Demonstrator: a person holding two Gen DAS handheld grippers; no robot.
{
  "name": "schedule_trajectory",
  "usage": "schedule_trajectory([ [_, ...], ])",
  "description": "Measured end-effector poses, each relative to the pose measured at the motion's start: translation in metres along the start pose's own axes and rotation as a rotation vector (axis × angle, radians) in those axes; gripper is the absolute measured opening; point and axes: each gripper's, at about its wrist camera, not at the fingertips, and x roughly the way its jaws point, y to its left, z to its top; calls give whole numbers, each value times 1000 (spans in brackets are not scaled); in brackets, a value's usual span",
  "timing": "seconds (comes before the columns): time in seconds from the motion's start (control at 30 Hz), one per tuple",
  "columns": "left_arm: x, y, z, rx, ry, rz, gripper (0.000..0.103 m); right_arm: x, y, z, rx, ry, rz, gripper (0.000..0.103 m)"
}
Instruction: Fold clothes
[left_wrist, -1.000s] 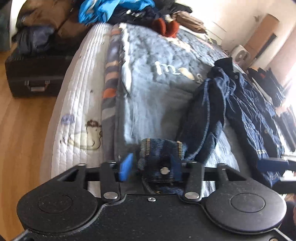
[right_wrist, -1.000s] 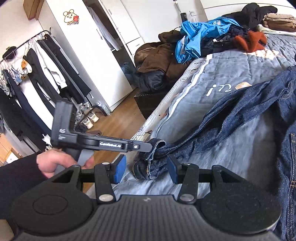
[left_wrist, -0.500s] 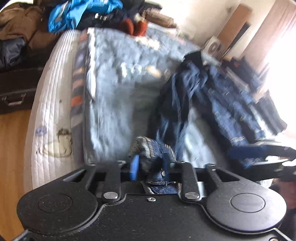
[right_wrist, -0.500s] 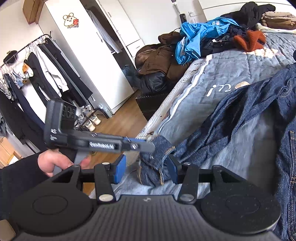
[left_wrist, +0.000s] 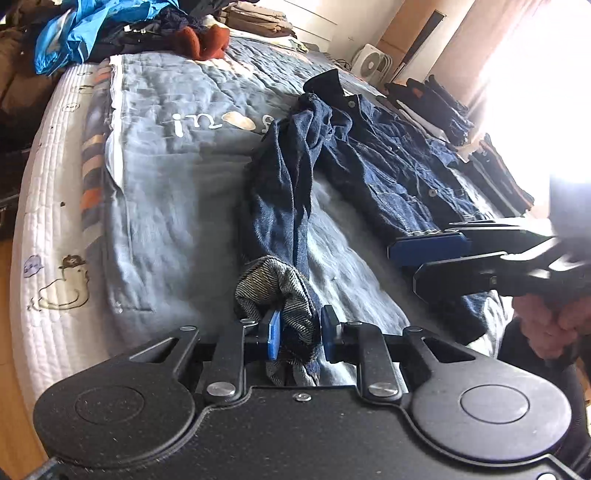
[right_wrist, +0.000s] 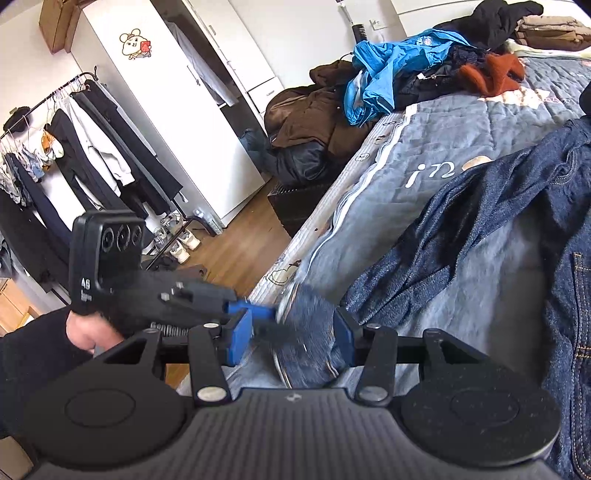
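Left wrist view, left claw just closing, pinching jacket sleeve cuff, sleeve running lengthwise away toward collar.

The sleeve cuff between my grippers is blurred. My right hand is cut by the edge, and glare hides the window side.
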Motion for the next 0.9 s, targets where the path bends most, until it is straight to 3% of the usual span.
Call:
schedule_trajectory([
  [0.1,14,-3,3,-23,-7,3,37,-1,0,-1,0,-2,4,48],
  [0.17,21,-1,4,-45,-16,21,38,-3,1,-1,-2,-5,3,48],
  [0.27,24,11,5,-139,-43,30,21,-8,-1,-1,0,-9,0,48],
  [0.37,13,26,4,-227,-97,2,20,-13,-6,0,15,-24,-8,48],
  [0.43,-7,36,5,-280,-177,-10,20,-16,-9,1,33,-36,-8,48],
  [0.6,-82,83,10,-478,-510,-24,19,-18,-17,2,58,-58,-11,48],
  [0.73,-104,107,22,-546,-613,17,19,-15,-17,2,67,-63,-3,48],
  [0.83,-81,134,33,-601,-524,97,19,-14,-16,2,70,-66,5,48],
  [0.9,-57,153,39,-593,-396,173,20,-14,-17,2,70,-62,10,48],
])
